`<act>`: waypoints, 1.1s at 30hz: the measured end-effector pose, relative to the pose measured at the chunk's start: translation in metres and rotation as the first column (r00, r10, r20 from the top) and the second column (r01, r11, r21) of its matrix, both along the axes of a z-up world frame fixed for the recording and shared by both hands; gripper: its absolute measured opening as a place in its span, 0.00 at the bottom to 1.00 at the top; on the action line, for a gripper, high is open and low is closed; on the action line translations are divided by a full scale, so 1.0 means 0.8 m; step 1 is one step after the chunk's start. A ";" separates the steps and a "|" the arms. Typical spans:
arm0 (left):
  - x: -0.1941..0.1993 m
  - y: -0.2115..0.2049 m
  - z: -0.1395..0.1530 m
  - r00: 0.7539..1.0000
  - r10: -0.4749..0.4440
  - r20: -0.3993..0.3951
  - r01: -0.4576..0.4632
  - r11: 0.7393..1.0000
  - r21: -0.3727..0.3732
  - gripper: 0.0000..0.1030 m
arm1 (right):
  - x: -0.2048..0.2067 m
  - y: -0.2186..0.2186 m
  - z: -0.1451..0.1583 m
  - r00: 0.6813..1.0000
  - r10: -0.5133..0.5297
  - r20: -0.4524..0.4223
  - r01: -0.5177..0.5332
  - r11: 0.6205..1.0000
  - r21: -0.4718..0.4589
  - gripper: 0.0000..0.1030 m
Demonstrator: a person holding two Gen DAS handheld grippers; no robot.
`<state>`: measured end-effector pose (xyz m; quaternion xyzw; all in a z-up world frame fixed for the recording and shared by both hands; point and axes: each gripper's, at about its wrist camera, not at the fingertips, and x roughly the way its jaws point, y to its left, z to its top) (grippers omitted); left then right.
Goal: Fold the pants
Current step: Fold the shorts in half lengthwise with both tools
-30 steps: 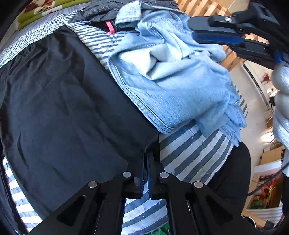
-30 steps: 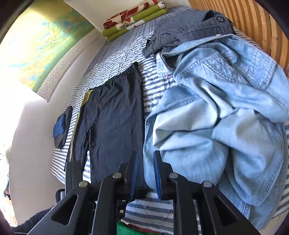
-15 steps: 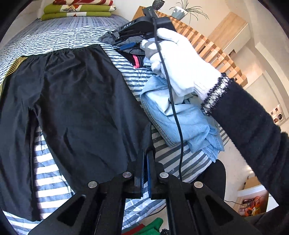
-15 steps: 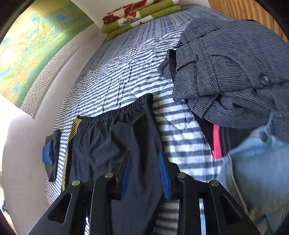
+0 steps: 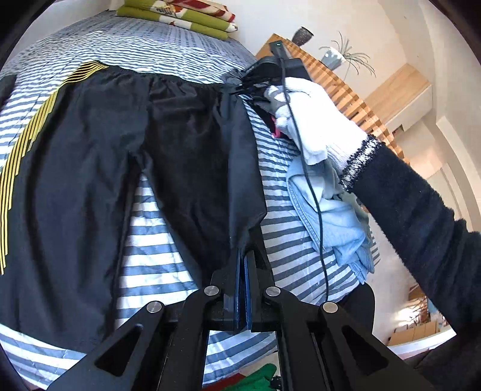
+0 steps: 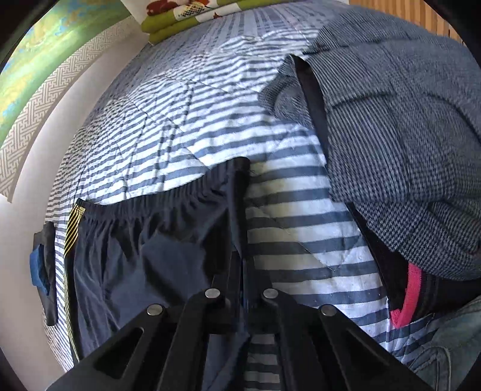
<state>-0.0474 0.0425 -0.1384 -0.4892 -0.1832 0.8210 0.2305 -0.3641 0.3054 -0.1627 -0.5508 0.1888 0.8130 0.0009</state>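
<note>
Black pants with a yellow striped side band lie spread on the striped bed, waistband at the far end. My left gripper is shut on the hem corner of the right leg, and that edge is lifted off the bed. My right gripper, held by a white-gloved hand, pinches the right corner of the waistband. In the right wrist view that gripper is shut on the dark waistband edge of the pants, and the cloth hides its fingertips.
A pile of clothes lies right of the pants: light blue denim, a grey checked garment and something dark with a pink band. Folded green and red bedding sits at the bed's far end. A wooden slatted frame runs along the right.
My right gripper travelled from the denim pile to the waistband corner and closed on it. The left gripper stayed shut on the hem and rose, lifting the pants' right edge.
</note>
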 end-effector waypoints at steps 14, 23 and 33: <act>0.099 -0.245 -0.034 0.921 0.390 -0.001 -0.389 0.921 0.032 0.02 | -0.078 -0.291 0.087 0.975 0.204 -0.083 -0.192 0.972 0.134 0.01; 0.114 -0.320 -0.079 0.874 0.482 0.059 -0.484 0.874 0.041 0.02 | -0.123 -0.440 0.016 0.953 0.301 0.017 -0.295 0.918 0.265 0.01; 0.118 -0.360 -0.112 0.836 0.532 0.134 -0.542 0.838 0.056 0.02 | -0.134 -0.468 -0.015 0.944 0.325 0.065 -0.331 0.913 0.239 0.18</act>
